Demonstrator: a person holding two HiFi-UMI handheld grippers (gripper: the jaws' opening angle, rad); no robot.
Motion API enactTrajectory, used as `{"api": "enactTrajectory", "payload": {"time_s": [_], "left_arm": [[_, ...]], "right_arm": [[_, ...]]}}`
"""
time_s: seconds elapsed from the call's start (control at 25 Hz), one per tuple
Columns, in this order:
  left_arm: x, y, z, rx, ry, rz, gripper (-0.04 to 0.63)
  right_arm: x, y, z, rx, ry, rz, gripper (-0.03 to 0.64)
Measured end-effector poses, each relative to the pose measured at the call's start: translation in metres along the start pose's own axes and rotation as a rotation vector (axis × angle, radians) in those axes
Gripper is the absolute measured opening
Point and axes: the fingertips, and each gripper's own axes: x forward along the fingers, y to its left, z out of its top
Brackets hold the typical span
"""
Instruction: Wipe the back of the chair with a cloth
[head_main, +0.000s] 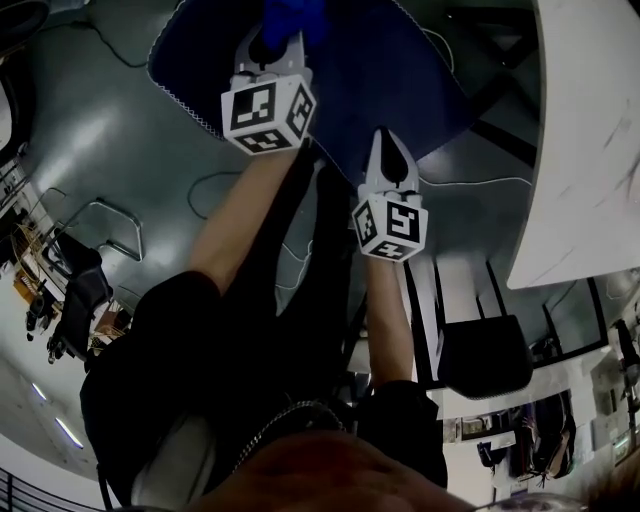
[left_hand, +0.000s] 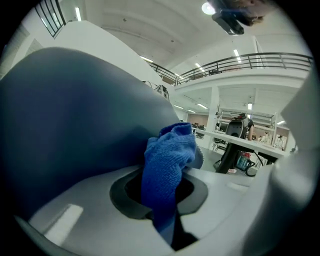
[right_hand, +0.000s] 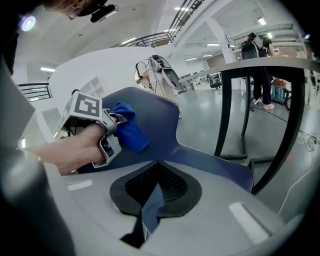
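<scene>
Wiping looks barely begun. The left hand-held gripper (head_main: 272, 45), clenched on the blue cloth (left_hand: 167, 165), holds it against the chair (right_hand: 155, 120) back at upper centre (the right hand-held gripper (right_hand: 150, 210) pinches the chair's edge). Most of the back probably remains.

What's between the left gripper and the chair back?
The blue cloth, held in the left gripper, against the chair back; the left gripper view shows it.

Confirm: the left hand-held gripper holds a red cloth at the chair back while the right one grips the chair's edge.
The cloth is blue, not red; the left gripper view shows it. Otherwise yes: the left hand-held gripper holds it at the chair back, the right hand-held gripper grips the chair's edge.
</scene>
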Motion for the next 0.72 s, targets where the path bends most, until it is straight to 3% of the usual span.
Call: {"api": "enactTrajectory", "payload": {"time_s": [0.36, 0.72], "left_arm": [[0.018, -0.003, -0.046, 0.036, 0.001, -0.005, 0.054], [0.032, -0.005, -0.108, 0.069, 0.060, -0.021, 0.052]], "right_arm": [[-0.002, -0.014, -0.008, 0.012, 0.012, -0.020, 0.003], [-0.001, -0.028, -0.007, 0.011, 0.013, -0.041, 0.003]]}}
